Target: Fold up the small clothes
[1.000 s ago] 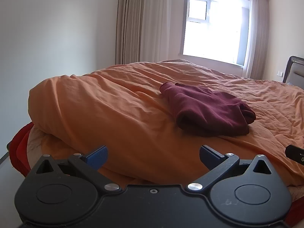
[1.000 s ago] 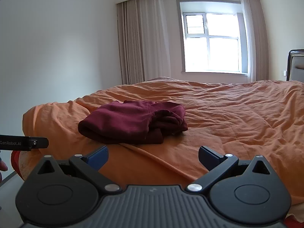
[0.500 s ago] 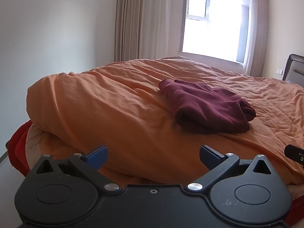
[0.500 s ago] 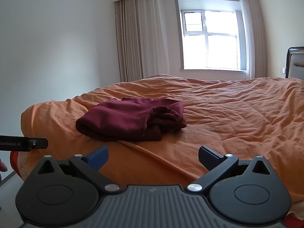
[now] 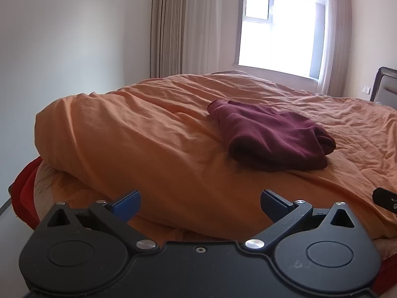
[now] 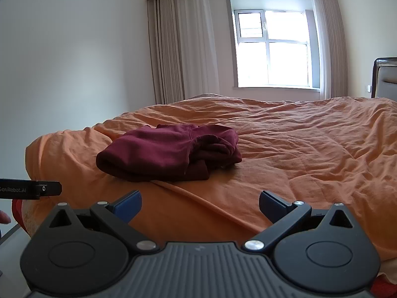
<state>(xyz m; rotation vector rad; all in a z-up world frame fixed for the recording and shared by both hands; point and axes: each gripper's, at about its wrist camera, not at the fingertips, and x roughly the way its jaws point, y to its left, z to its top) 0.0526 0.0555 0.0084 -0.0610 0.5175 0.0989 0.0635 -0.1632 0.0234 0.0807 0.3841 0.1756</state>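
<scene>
Maroon garment folded on orange duvet, both grippers wide open, empty.

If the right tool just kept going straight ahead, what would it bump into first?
Probably the orange duvet. The right tool is open, empty, and points at bare cover just right of the maroon garment, so it looks likely to miss the garment. Depth is hard to judge here.
</scene>
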